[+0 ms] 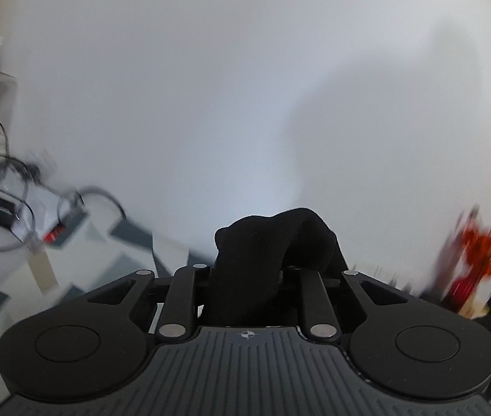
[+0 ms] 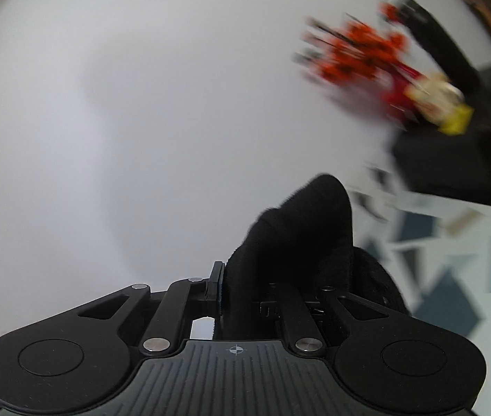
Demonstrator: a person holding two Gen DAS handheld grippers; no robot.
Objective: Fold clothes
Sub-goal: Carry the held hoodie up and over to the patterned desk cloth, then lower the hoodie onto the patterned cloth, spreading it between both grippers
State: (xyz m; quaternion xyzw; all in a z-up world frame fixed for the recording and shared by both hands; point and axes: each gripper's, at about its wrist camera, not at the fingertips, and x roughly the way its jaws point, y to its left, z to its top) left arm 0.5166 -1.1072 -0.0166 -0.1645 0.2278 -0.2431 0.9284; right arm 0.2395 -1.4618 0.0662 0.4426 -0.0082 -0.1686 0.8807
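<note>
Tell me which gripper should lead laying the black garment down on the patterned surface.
Right, probably. The right gripper and the left gripper both pinch soft black fleece fabric, but the white-and-grey geometric patterned surface shows sharper and larger beside the right. Both views are blurred, so that's tentative.

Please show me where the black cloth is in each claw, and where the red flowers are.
black cloth (image 1: 263, 242), left wrist view, bunched top.
black cloth (image 2: 301, 235), right wrist view, raised fold.
red flowers (image 2: 360, 52), right wrist view, blurred blossoms.

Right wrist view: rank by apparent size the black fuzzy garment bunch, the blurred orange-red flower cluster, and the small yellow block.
1. Black fuzzy garment bunch, largest, though it sits right at the right claw, so nearness inflates it.
2. Blurred orange-red flower cluster.
3. Small yellow block, smallest.
</note>
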